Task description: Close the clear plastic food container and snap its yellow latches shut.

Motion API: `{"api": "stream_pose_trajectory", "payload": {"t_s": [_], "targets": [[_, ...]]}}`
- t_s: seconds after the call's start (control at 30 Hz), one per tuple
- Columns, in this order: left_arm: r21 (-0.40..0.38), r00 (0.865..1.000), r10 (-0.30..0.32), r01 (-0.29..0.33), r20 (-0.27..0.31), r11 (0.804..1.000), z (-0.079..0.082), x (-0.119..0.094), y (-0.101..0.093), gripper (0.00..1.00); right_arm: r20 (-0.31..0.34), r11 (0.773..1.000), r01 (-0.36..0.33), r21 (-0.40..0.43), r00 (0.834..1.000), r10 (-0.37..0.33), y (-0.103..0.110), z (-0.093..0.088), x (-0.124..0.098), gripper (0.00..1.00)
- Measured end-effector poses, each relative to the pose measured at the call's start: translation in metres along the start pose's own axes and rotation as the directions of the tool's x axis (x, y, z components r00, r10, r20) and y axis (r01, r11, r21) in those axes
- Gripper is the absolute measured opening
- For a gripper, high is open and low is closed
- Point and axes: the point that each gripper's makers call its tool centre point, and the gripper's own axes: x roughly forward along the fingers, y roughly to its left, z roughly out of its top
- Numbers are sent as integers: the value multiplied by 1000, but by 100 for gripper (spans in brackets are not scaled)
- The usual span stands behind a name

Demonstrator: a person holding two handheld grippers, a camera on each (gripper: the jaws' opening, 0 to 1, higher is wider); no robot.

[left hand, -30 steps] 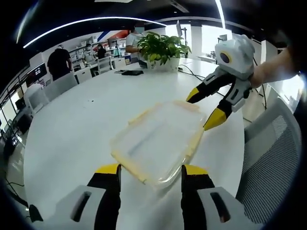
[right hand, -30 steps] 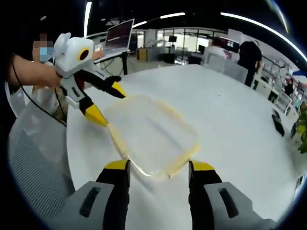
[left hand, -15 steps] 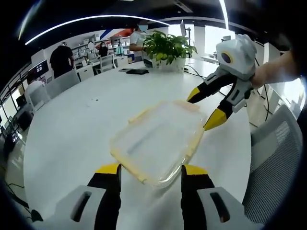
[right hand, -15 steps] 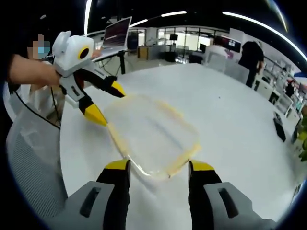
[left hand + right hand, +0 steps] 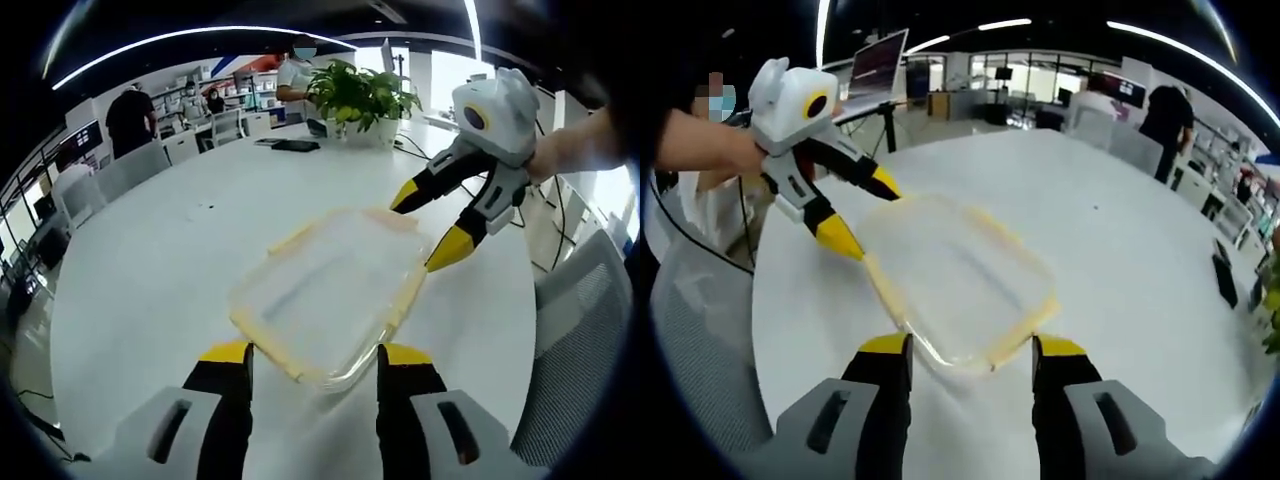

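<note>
A clear plastic food container (image 5: 325, 290) with yellow edge latches lies flat on the white table, its lid down on top. My left gripper (image 5: 312, 357) is open, its yellow-tipped jaws on either side of the container's near corner. My right gripper (image 5: 432, 228) comes in from the right, open, its jaws straddling the far corner. In the right gripper view the same container (image 5: 955, 280) lies just past my open right gripper (image 5: 970, 352), while the left gripper (image 5: 865, 215) stands open at the container's far left corner.
A round white table (image 5: 160, 250) carries the container. At its far side stands a potted green plant (image 5: 355, 98) beside a dark flat object (image 5: 293, 146). A mesh chair (image 5: 575, 340) sits at the right. People and desks fill the background; a laptop (image 5: 880, 70) is on a stand.
Both views shifted slightly with the hands. The container and both grippers hold nearly the same places, and the jaws stay open.
</note>
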Motion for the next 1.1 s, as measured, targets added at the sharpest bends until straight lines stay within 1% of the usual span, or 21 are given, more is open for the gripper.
{"api": "stream_pose_trajectory", "payload": {"t_s": [0.3, 0.67, 0.8, 0.97, 1.1], "targets": [[-13, 1000, -1, 1, -8, 1000, 4, 6, 9, 44, -14, 1000, -3, -7, 1000, 3, -9, 5, 6, 45], [-30, 1000, -3, 3, -9, 1000, 5, 7, 10, 43, -21, 1000, -3, -7, 1000, 3, -11, 6, 6, 45], [-23, 1000, 6, -7, -6, 1000, 5, 4, 8, 44, -8, 1000, -6, 11, 1000, 6, -6, 3, 2, 45], [-37, 1000, 18, -17, 20, 999, 6, -6, 5, 47, 10, 1000, 1, 24, 1000, -1, 1, -2, -5, 48], [-45, 999, 26, -24, 41, 999, 5, -15, 1, 48, 19, 1000, 13, 26, 1000, -13, 8, -10, -15, 50]]}}
